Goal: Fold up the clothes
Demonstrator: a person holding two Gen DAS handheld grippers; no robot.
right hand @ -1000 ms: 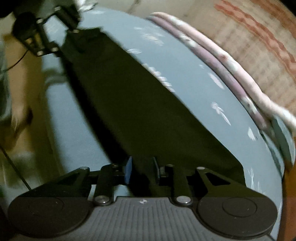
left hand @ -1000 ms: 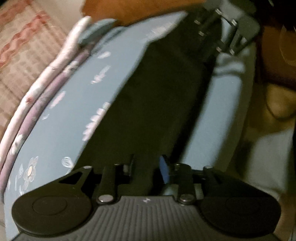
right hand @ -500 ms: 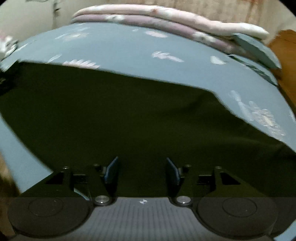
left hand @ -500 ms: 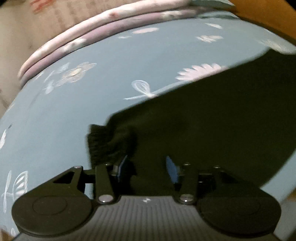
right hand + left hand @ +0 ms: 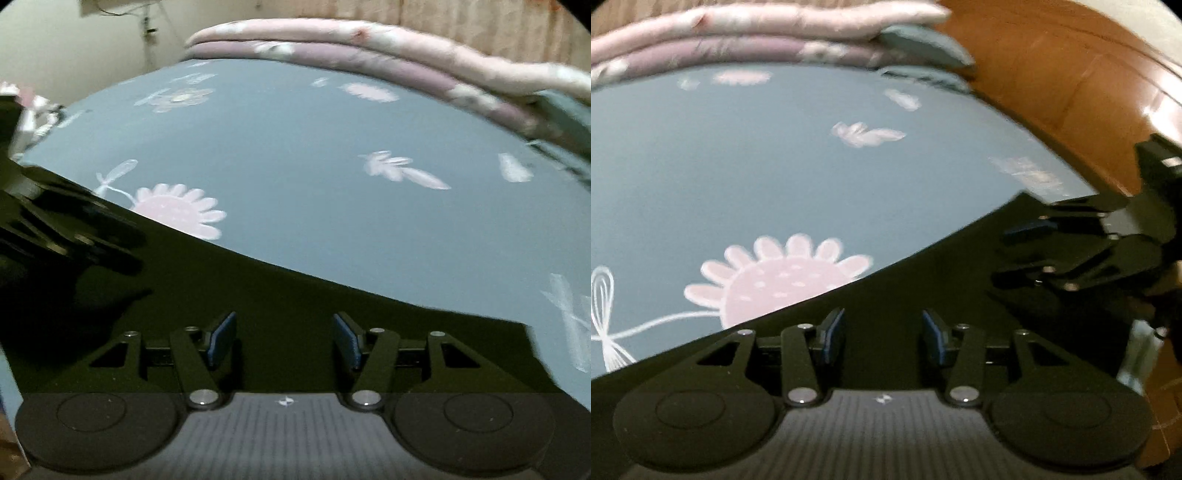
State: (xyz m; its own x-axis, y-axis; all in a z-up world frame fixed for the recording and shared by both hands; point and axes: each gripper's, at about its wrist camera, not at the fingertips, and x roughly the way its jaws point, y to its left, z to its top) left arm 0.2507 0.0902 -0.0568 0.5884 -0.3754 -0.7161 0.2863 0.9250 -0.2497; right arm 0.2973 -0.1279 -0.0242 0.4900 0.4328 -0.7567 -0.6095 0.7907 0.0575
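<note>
Black garment (image 5: 258,302) flat on blue bedsheet (image 5: 314,184) | both tools gaping, empty

A black garment (image 5: 923,258) lies across the lower frame on a grey-blue sheet (image 5: 314,155) printed with pale pink flowers, pink-and-mauve floral quilts (image 5: 351,44) folded along the top.
</note>
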